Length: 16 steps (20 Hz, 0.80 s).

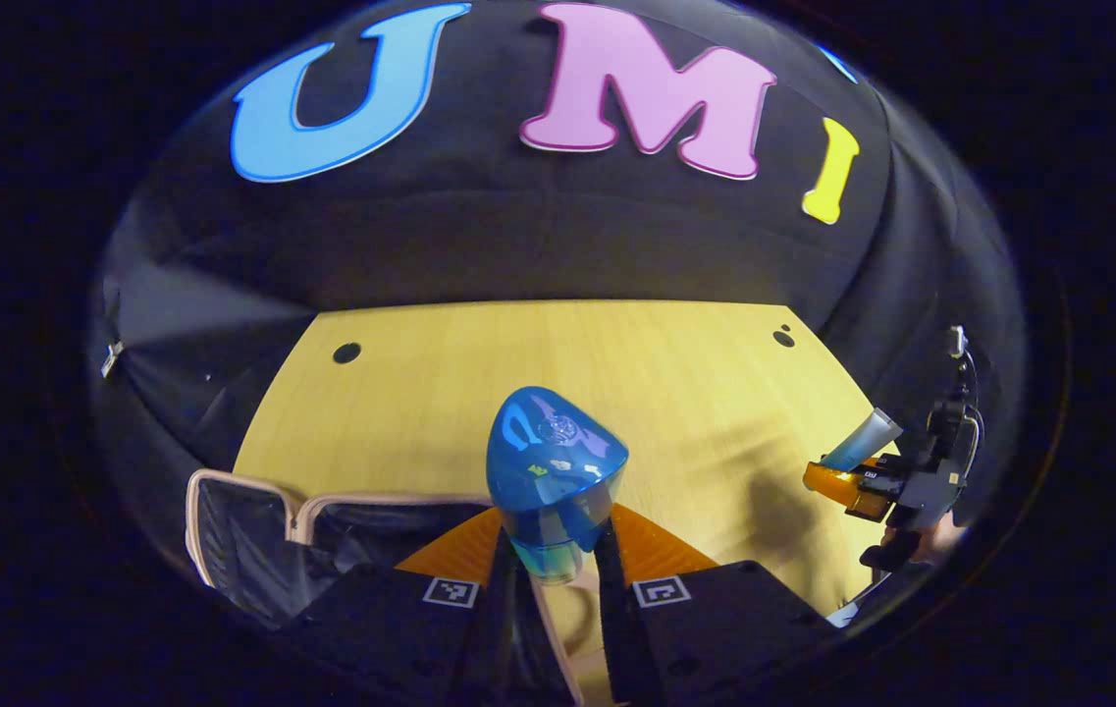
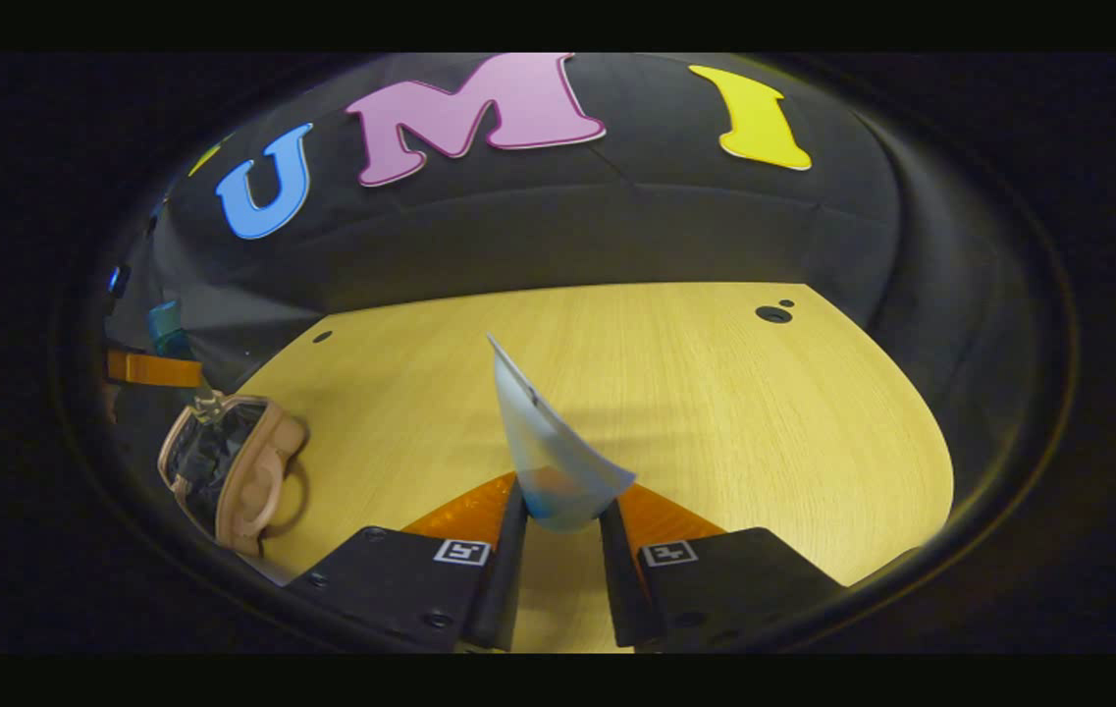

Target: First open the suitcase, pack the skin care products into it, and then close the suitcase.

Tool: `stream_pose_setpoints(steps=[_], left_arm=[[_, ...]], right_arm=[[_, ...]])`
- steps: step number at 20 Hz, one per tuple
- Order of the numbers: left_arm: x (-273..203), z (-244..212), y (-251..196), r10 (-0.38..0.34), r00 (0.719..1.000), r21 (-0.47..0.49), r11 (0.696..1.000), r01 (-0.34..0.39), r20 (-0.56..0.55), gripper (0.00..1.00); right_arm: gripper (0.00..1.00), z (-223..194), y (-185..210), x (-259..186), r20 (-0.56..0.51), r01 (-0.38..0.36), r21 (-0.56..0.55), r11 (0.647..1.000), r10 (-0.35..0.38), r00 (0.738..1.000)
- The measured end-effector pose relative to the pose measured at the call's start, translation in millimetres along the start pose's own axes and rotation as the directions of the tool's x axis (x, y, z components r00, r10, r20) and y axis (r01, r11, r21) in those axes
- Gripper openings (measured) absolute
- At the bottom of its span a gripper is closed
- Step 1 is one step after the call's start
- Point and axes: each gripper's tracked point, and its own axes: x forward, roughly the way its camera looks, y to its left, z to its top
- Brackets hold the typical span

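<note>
Left gripper view: left gripper (image 1: 558,565) clamped low on hard, slick, likely light bottle (image 1: 555,476); right gripper (image 2: 562,535) pinching soft tube (image 2: 550,457) near base, suitcase (image 2: 224,471) far left.

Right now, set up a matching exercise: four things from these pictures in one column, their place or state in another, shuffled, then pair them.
Things:
1. blue bottle
2. pale tube
3. suitcase
4. table

Places or states:
A. lies open, dark lining showing
B. held in the left gripper
C. pale wood with dark round holes near its far edge
D. held in the right gripper

Pairs: 1-B, 2-D, 3-A, 4-C
</note>
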Motion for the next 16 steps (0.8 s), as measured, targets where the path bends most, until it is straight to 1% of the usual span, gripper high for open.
stream_pose_setpoints(steps=[1,2,3,4,6,7,8,9,10,12,13,15,16], left_arm=[[-7.4,-15.7,24.0,0.047,0.996,-0.006,0.999,-0.048,-0.074,0.41],[-13.1,-36.2,47.5,0.08,0.988,0.004,0.997,-0.08,-0.131,0.38],[-14.8,-54.8,67.0,0.101,0.979,0.021,0.995,-0.099,-0.179,0.45],[-16.6,-74.5,82.3,0.122,0.961,0.035,0.992,-0.117,-0.248,0.41],[-9.6,-122.4,98.3,0.127,0.922,0.048,0.992,-0.117,-0.365,0.44],[-1.9,-147.9,106.9,0.127,0.892,0.056,0.992,-0.114,-0.433,0.41],[3.2,-169.0,115.1,0.13,0.868,0.053,0.991,-0.119,-0.479,0.41],[7.8,-183.1,121.3,0.147,0.848,0.053,0.989,-0.14,-0.51,0.41],[13.9,-194.9,123.9,0.155,0.833,0.054,0.987,-0.149,-0.531,0.41],[24.4,-213.2,130.3,0.158,0.812,0.03,0.985,-0.171,-0.562,0.41],[27.2,-220.1,131.2,0.142,0.806,0.019,0.987,-0.161,-0.575,0.41],[28.1,-226.5,132.4,0.128,0.803,0.024,0.99,-0.14,-0.582,0.41],[26.9,-229.0,133.3,0.121,0.803,0.028,0.991,-0.13,-0.583,0.45]], right_arm=[[0.41,0.7,11.0,-4.7,0.002,-0.012,0.002,1.0,0.012,1.0],[0.41,2.3,23.2,-9.5,0.009,-0.026,0.001,1.0,0.026,1.0],[0.41,4.9,36.2,-13.6,0.017,-0.039,-0.002,0.999,0.039,0.999],[0.41,3.6,49.7,-18.3,0.018,-0.056,-0.003,0.998,0.056,0.998],[0.41,-1.1,78.1,-26.5,0.01,-0.097,-0.007,0.995,0.097,0.995],[0.41,-3.9,90.4,-30.8,0.004,-0.111,-0.02,0.994,0.111,0.994],[0.41,-7.3,104.2,-36.2,-0.002,-0.129,-0.042,0.991,0.129,0.992],[0.41,-11.7,115.1,-39.3,-0.012,-0.147,-0.074,0.986,0.146,0.989],[0.41,-19.2,122.7,-41.0,-0.033,-0.159,-0.1,0.982,0.157,0.987],[0.41,-32.8,135.6,-46.8,-0.076,-0.179,-0.114,0.977,0.172,0.982],[0.41,-36.3,141.4,-51.6,-0.086,-0.183,-0.114,0.977,0.174,0.981],[0.41,-41.6,154.4,-62.0,-0.104,-0.19,-0.124,0.974,0.178,0.979],[0.41,-43.5,160.8,-65.8,-0.108,-0.192,-0.134,0.972,0.178,0.978]])
